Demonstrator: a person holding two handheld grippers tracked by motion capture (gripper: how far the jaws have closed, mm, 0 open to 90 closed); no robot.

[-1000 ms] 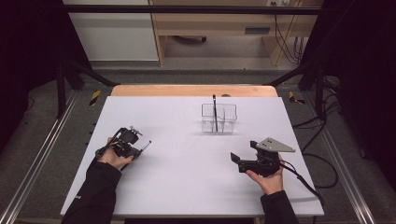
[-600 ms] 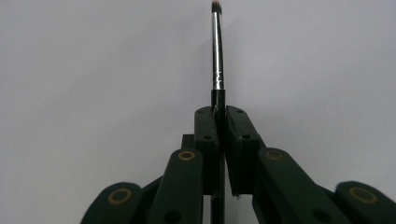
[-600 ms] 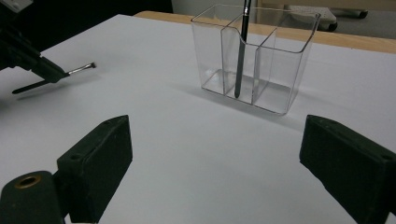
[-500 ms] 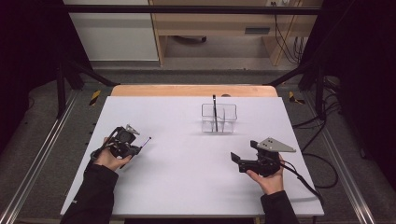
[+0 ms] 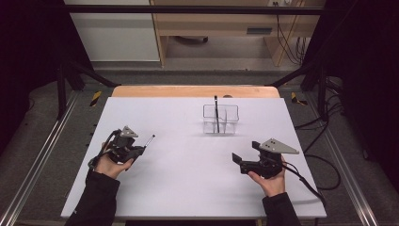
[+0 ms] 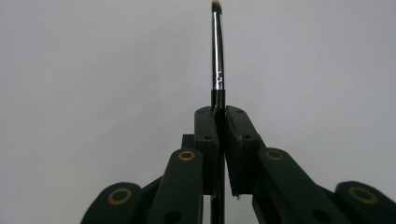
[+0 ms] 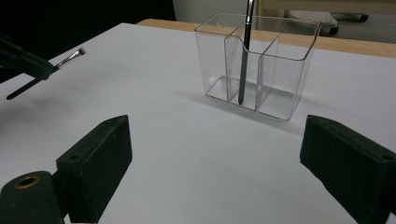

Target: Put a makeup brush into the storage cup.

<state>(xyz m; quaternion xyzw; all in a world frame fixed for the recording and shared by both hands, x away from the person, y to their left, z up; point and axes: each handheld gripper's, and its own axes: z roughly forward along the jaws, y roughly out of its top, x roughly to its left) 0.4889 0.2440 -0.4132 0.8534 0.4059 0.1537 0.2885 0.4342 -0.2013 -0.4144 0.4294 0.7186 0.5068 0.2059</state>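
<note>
High view: left gripper (image 5: pixel 137 149) at lower left of frame, clamped on a thin brush (image 5: pixel 147 141) whose tip points toward upper right; right gripper (image 5: pixel 245 159) at lower right, jaws wide apart and empty. Clear divided holder (image 5: pixel 220 119) at centre, slightly right, with one dark brush (image 5: pixel 216 113) already standing upright in it. Left gripper view: black handle pinched between closed pads, metal ferrule (image 6: pixel 218 56) and bristle tip projecting toward top of frame over white table (image 6: pixel 93 70). Right gripper view: holder at upper centre, held brush at upper left, well apart from holder. Judged progress: one brush stowed, second picked up, carry to holder and release remaining. Left hand (image 5: pixel 109 162) palm-up beneath gripper; right hand (image 5: pixel 270 181) likewise, resting low near table edge.
</note>
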